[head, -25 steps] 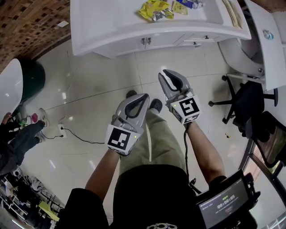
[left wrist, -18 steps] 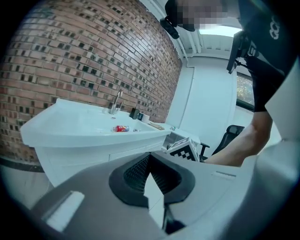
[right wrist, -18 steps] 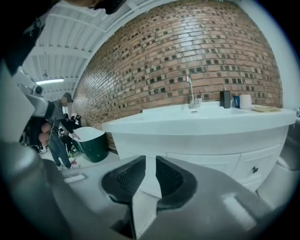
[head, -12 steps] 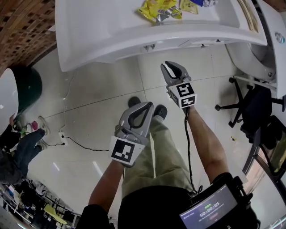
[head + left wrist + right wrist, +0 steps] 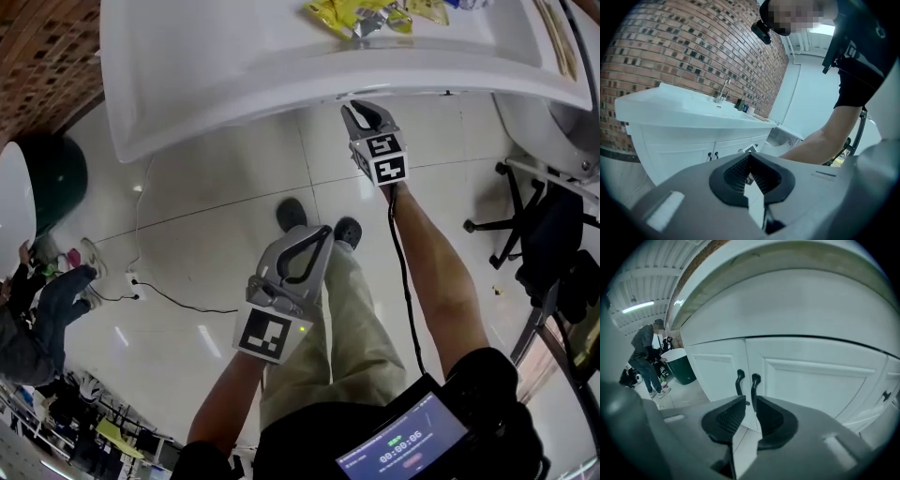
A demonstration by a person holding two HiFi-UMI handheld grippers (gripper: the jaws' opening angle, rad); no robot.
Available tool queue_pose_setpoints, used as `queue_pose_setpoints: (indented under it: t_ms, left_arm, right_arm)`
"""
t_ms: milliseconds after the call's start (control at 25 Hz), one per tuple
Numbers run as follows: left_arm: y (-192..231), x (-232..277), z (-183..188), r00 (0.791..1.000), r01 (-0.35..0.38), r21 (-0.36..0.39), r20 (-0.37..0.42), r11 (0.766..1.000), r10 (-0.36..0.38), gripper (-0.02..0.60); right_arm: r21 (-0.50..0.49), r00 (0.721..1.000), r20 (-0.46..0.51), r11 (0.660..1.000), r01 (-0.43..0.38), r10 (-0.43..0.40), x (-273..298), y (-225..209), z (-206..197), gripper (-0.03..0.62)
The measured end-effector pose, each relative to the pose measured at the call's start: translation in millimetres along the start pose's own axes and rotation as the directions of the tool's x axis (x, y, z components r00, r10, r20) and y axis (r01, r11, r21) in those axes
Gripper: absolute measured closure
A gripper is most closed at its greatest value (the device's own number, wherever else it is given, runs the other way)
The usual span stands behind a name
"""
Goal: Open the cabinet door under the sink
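The white cabinet under the sink counter [image 5: 234,56] fills the right gripper view, with a left door [image 5: 715,373] and a right door [image 5: 815,380]. Two black handles [image 5: 739,379] [image 5: 755,380] stand side by side at the seam. My right gripper [image 5: 751,401] [image 5: 361,111] reaches under the counter's edge. Its jaws are a narrow gap apart, and the right-hand handle's lower end lines up with that gap. My left gripper [image 5: 322,232] [image 5: 749,157] hangs back over my leg, shut and empty. From there the cabinet doors [image 5: 679,154] show further off.
Yellow wrappers [image 5: 361,14] lie on the counter. A dark green bin [image 5: 56,173] [image 5: 682,364] stands at the left, with a person [image 5: 644,357] beside it. A cable and socket [image 5: 131,278] lie on the tiled floor. An office chair [image 5: 548,234] stands at the right.
My right gripper has moved forward, from over my legs to under the counter's edge at the cabinet handles. The left gripper has stayed back, shut. The counter has come closer.
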State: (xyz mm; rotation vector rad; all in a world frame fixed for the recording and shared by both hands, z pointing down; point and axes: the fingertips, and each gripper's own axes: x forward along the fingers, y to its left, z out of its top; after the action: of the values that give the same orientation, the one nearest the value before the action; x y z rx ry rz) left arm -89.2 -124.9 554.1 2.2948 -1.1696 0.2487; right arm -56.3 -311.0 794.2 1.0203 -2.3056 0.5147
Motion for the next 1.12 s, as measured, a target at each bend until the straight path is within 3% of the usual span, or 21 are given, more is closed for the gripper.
queue_pose_setpoints:
  t_ms: [440, 600, 800, 1120]
  left_arm:
    - [29.6, -7.2, -2.9, 0.999, -0.05, -0.02, 0.005, 0.999, 0.05, 0.565]
    - [29.9, -12.0, -9.3, 0.999, -0.053, -0.028, -0.005, 0.998, 0.053, 0.565]
    - [31.4, -19.1, -16.1, 0.998, -0.055, -0.029, -0.02, 0.998, 0.054, 0.565]
    - [25.0, -26.2, -23.3, 0.999, -0.052, -0.023, -0.013, 0.998, 0.052, 0.565]
  right_arm:
    - [0.022, 1.0, -0.02, 1.0, 0.006, -0.006, 36.3, -2.7, 2.3, 0.531]
    - [0.059, 0.998, -0.02, 0.997, 0.055, -0.054, 41.7, -7.6, 7.9, 0.536]
    - [0.05, 0.995, -0.026, 0.994, 0.1, -0.099, 42.5, -8.3, 8.5, 0.556]
    - [0.023, 0.995, -0.055, 0.996, 0.081, -0.08, 20.6, 1.8, -11.4, 0.557]
